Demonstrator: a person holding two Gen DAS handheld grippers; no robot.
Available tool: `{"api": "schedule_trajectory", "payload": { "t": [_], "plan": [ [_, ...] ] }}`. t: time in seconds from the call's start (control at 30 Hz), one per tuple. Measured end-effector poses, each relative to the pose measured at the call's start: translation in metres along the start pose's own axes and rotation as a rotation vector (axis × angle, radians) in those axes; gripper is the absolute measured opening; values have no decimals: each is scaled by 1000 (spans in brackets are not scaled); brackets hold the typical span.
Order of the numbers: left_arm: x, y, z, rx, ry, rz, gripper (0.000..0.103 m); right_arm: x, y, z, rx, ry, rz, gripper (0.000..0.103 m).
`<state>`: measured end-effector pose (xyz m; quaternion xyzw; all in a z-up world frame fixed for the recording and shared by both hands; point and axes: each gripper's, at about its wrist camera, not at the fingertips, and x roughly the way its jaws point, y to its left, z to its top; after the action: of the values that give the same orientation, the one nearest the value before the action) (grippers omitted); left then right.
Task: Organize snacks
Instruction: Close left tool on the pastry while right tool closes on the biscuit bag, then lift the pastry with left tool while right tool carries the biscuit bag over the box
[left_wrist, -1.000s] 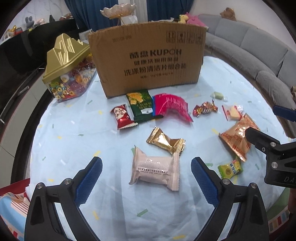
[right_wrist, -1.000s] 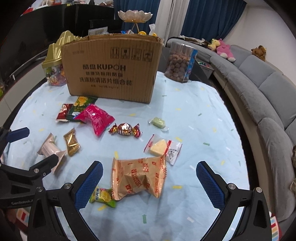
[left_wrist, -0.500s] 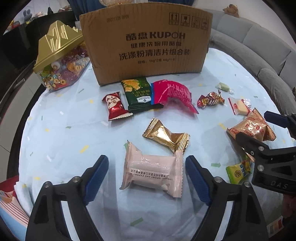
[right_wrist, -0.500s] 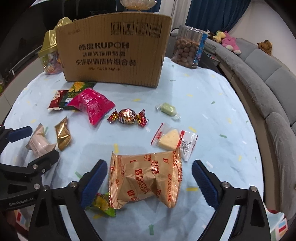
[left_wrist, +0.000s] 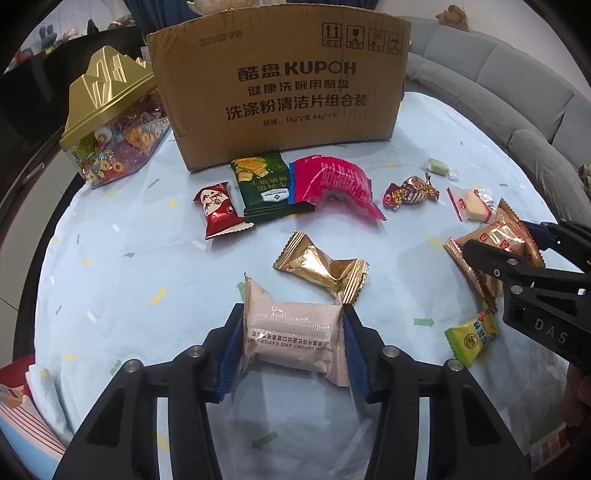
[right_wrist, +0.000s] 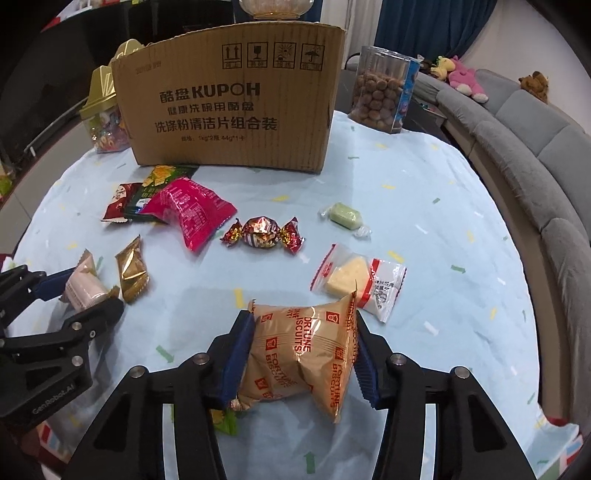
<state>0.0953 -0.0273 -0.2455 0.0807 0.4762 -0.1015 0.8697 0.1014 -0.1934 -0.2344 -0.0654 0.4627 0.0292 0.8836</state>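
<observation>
Now both sets of jaws have been brought in from wide open and are closing. At the lower centre of the left wrist view, the pale pink packet is squeezed between the blue pads of the left gripper, its wrapper ends flaring outside them. At the lower centre of the right wrist view, the orange biscuit bag is pinched and crumpled between the pads of the right gripper. Both packets appear to lie on the pale blue desk still; no lift can be made out.

Two snacks are thus judged to be secured at once, and a carry towards the cardboard box at the upper centre is probably what comes next. Loose on the desk are left the gold packet touching the pink one's far corner, the red packet, the green packet, the magenta packet, the foil candy, the green sweet, the cheese wedge and the yellow-green candy.
</observation>
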Motion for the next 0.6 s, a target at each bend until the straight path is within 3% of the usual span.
{"api": "schedule_trajectory", "payload": {
  "t": [0.2,0.6],
  "plan": [
    [-5,2,2,-4,-16,8,46,-6,2,1,-9,-7,18,45],
    [-29,13,15,-70,-48,34,46,-34,5,13,-42,-53,-3,45]
  ]
}}
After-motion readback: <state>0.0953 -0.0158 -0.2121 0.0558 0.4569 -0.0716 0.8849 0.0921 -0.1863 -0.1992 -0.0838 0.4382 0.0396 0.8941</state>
